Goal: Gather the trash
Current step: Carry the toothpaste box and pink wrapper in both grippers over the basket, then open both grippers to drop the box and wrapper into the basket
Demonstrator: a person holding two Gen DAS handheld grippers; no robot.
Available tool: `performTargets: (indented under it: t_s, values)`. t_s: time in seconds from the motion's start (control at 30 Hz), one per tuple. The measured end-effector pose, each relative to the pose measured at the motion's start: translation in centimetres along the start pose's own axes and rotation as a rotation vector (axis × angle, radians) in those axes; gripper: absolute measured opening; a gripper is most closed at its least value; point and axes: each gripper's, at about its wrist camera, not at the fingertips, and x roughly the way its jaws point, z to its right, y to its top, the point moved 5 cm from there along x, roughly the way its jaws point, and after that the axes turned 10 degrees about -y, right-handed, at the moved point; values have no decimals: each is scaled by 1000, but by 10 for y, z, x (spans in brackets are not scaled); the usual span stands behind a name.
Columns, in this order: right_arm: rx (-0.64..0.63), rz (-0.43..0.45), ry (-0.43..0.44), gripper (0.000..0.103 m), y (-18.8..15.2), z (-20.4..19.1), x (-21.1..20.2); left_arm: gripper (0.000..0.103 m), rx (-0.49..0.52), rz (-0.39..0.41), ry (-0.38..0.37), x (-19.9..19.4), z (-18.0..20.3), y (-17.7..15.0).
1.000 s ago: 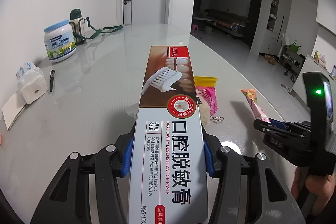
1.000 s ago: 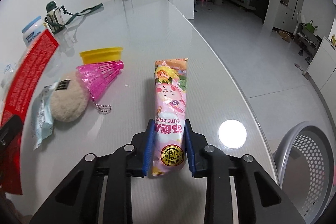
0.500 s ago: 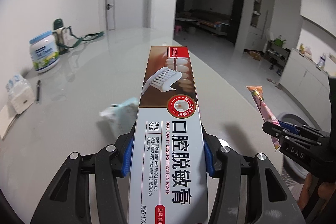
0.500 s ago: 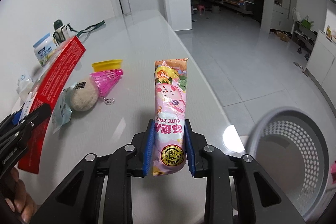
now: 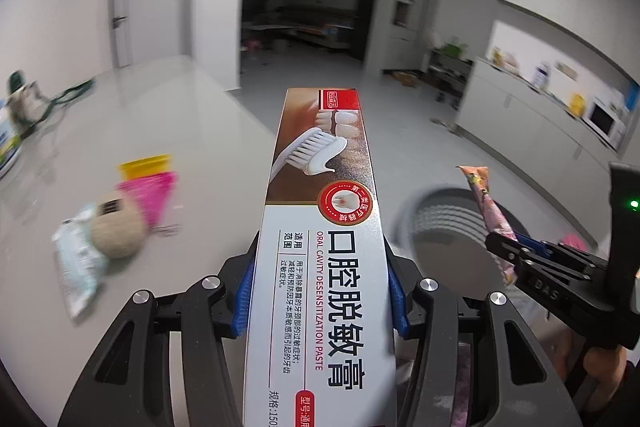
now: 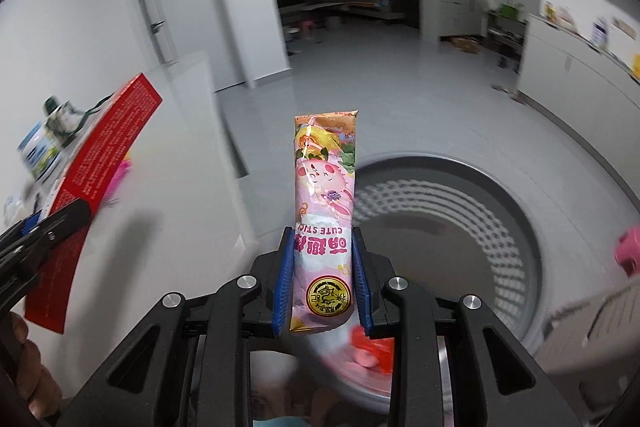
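Note:
My left gripper is shut on a long toothpaste box, which sticks out forward between the blue pads. My right gripper is shut on a pink snack wrapper that stands upright in its jaws. Below and ahead of the right gripper gapes a grey perforated trash basket; the wrapper hangs over its left rim. In the left wrist view the basket shows to the right of the box, past the table edge. The right wrist view catches the box's red side at the left.
On the white table lie a pale wrapper, a beige puff, a pink shuttlecock and a yellow lid. Something red and pink lies inside the basket. Cabinets line the far right wall.
Both grippers have swung right, off the table toward the basket. The basket now fills the right wrist view and has come into the left wrist view. Both grips are unchanged.

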Motion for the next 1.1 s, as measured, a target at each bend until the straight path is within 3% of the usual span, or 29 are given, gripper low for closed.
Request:
performTargets:
  t_s: [0.4, 0.93, 1.1]
  values:
    - [113, -69, -74, 27, -33, 88, 15, 51, 152, -135, -144, 60, 94, -16]
    - [95, -143, -52, 27, -42, 97, 31, 51, 169, -299, -195, 115, 121, -38]
    - [100, -136, -61, 34, -42, 98, 27, 54, 174, -301, -184, 120, 129, -36]
